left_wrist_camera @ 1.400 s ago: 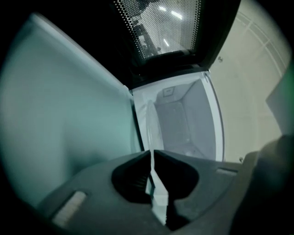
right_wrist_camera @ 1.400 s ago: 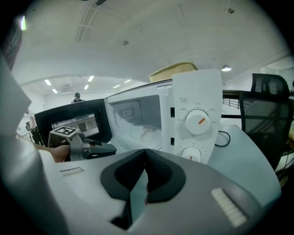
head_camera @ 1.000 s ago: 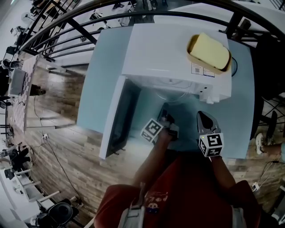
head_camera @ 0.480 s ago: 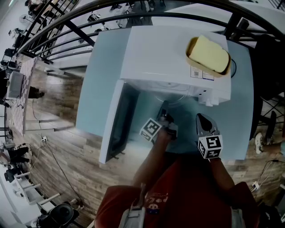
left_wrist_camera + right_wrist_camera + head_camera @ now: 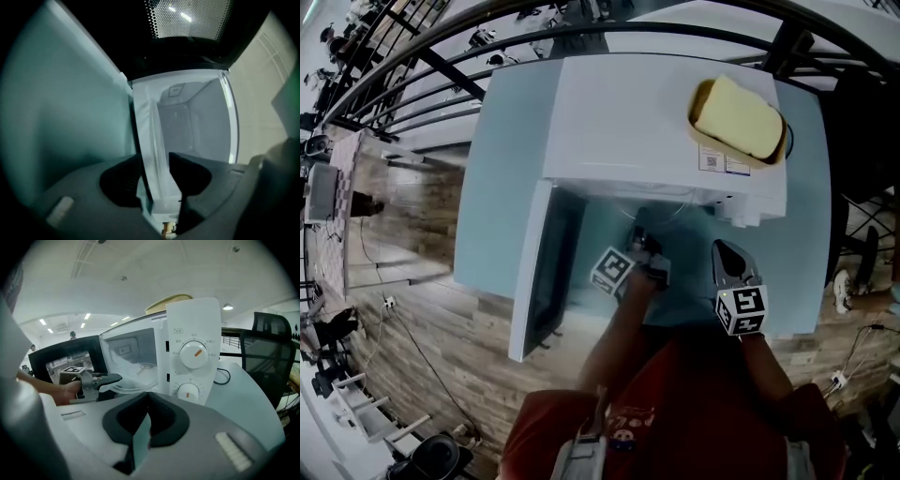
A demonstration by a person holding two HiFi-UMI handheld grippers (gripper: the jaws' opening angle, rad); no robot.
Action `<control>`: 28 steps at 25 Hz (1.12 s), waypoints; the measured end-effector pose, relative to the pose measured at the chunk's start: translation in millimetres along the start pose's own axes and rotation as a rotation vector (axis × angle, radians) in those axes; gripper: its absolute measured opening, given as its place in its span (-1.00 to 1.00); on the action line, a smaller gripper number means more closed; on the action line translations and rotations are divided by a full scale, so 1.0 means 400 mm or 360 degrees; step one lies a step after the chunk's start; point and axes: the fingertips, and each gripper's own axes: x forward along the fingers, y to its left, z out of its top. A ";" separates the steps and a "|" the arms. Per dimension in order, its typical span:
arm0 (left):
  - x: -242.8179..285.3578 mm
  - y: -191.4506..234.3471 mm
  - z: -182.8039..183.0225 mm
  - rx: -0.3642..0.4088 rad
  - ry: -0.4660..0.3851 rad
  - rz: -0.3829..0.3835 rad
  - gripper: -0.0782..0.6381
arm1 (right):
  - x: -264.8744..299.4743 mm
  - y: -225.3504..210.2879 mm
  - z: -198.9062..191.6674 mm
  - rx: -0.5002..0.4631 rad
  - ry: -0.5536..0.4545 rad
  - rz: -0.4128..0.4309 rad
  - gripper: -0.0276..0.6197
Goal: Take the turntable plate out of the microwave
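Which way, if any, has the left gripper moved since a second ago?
Yes: in the head view the left gripper edged toward the open microwave, its jaws just opening around the rim of the turntable plate.

Plate [image 5: 138, 376]: clear glass disc, roughly level, jutting partly out of the cavity of the open white microwave [image 5: 192, 333]. Its near rim stands between the parted jaws of my left gripper [image 5: 154, 161], which have just been opening.
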 end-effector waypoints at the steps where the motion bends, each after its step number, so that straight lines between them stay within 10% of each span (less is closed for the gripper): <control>1: 0.006 0.001 0.001 -0.0004 0.0004 -0.0006 -0.26 | 0.004 -0.001 0.000 0.0001 0.0003 -0.0004 -0.91; 28: 0.097 -0.004 0.013 -0.0159 0.0026 -0.0161 -0.49 | 0.079 0.001 0.010 -0.0019 0.0051 -0.0068 -0.92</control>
